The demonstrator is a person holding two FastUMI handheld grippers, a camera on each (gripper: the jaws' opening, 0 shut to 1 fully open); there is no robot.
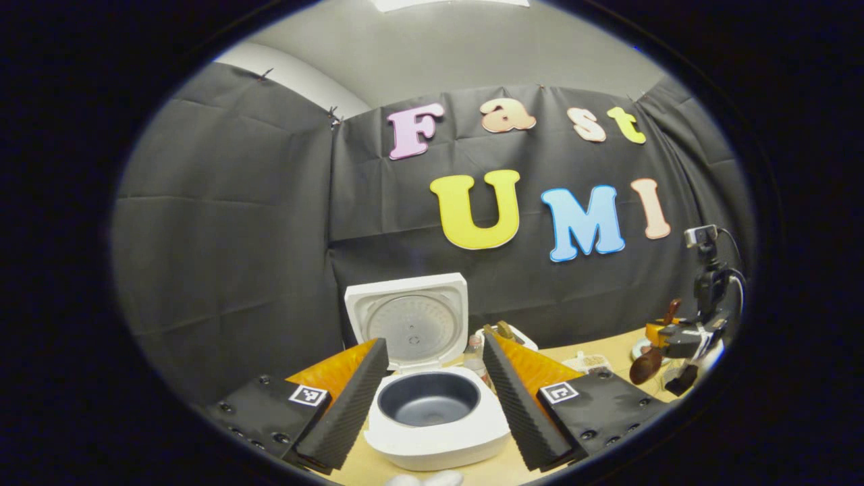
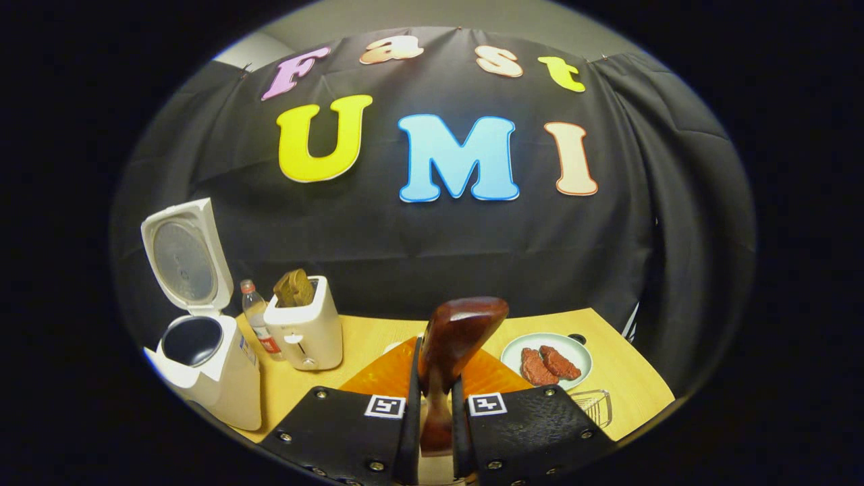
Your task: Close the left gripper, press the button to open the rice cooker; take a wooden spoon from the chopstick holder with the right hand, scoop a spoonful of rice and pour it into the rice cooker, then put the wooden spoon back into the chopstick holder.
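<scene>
The white rice cooker [image 1: 439, 432] stands open, its lid [image 1: 412, 320] upright and its dark inner pot [image 1: 428, 398] bare. My left gripper [image 1: 433, 341] is open, and its two ridged fingers flank the cooker just in front of it. My right gripper [image 2: 437, 378] is shut on the handle of a reddish-brown wooden spoon [image 2: 462, 331], whose bowl points up and away. In the left gripper view, the right gripper [image 1: 675, 344] hovers far right over the table with the spoon [image 1: 646, 366] hanging from it. The rice cooker [image 2: 202, 364] sits at the left of the right gripper view.
A small water bottle [image 2: 256, 324] and a white toaster [image 2: 305, 331] holding a brown slice stand right of the cooker. A pale plate [image 2: 572, 347] with two pieces of red meat lies on the wooden table [image 2: 364, 337], with a clear container [image 2: 594, 405] near the front edge.
</scene>
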